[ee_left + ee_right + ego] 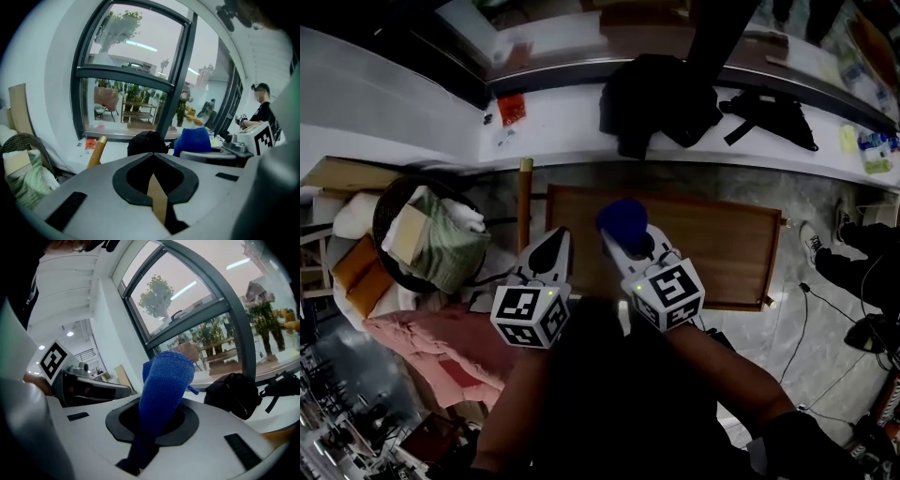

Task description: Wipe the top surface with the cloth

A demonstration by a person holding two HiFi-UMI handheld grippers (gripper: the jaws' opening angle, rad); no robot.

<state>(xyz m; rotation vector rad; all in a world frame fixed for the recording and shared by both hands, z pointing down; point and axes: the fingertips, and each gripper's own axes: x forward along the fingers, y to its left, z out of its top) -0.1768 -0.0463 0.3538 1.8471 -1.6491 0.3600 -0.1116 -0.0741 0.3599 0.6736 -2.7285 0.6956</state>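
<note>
**Operator:** What's the layout under me?

**Spotter:** Biggest first. The wooden table point(722, 244) is straight below you, with a flat, brown, rectangular top that looks bare. Behind it runs a long, smooth white ledge point(572, 122) with a soft black bag point(656, 98) slumped on it. Off to your left there's a round dark basket point(386, 211) stuffed with folded fabric, and a rumpled pink blanket point(431, 342) on the floor.

**Operator:** And the cloth?

**Spotter:** It's in your right gripper point(628, 246). The jaws are clamped on the blue cloth point(166, 380). It's a knitted, nubbly weave, bunched into a thick roll that sticks out past the tips. It's over the near left part of the table and held up, not pressed down. I'd say no wiping has started.

**Operator:** Why bunched like that?

**Spotter:** My guess is that pinching it low leaves a padded wad in front, so fabric rather than hard plastic meets the wood.

**Operator:** Left side?

**Spotter:** Your left gripper point(553, 242) has its jaws closed tip to tip on nothing. Only a sliver of wood shows through the gap behind the tips. It's beside the right one at the table's left edge, likely kept clear of the wiping.
</note>
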